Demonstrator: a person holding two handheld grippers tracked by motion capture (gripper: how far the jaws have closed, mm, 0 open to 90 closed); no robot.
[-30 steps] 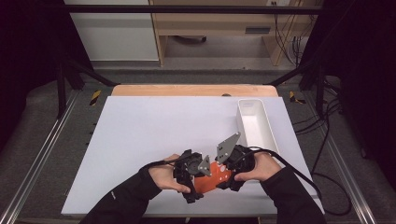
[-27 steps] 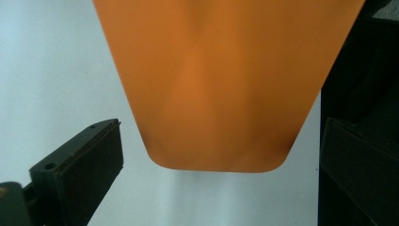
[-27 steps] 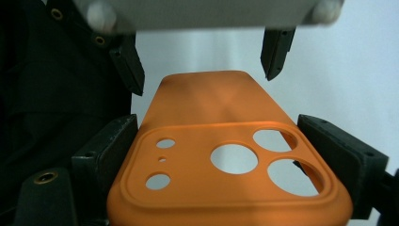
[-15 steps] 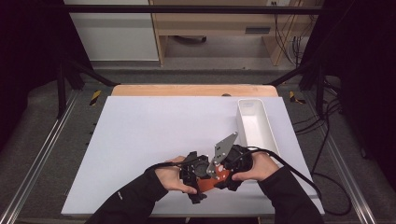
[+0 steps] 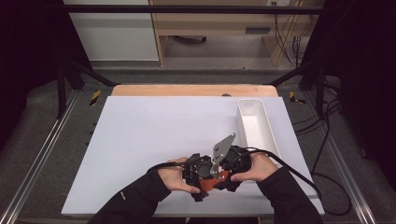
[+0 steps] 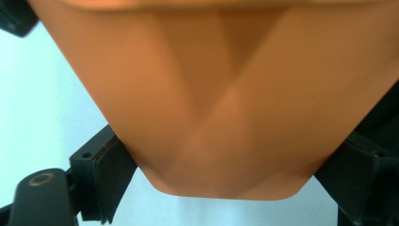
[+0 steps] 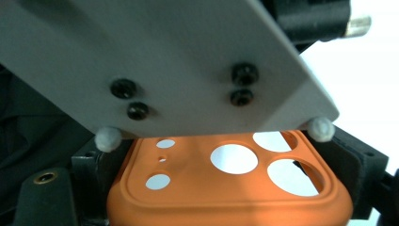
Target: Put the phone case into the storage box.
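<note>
two hand-held grippers meet at the lower middle of the high view, low over the white bench (image 5: pixel 154 135), with one orange phone case (image 5: pixel 212 181) bridged between them. going left to right: the left hand-held gripper (image 5: pixel 200 176) has just been closing, and in its own view its jaws now sit against the sides of the case (image 6: pixel 226 108) at its plain end. the case's long axis runs across the frame from that gripper toward the right one. the right hand-held gripper (image 5: pixel 228 173) is clamped on the camera-hole end (image 7: pixel 226 188), jaws pressing both edges. farther right and up the frame, a white tray (image 5: pixel 268 135) lies nearer the right hand, so any set-down there likely falls to that side.
</note>
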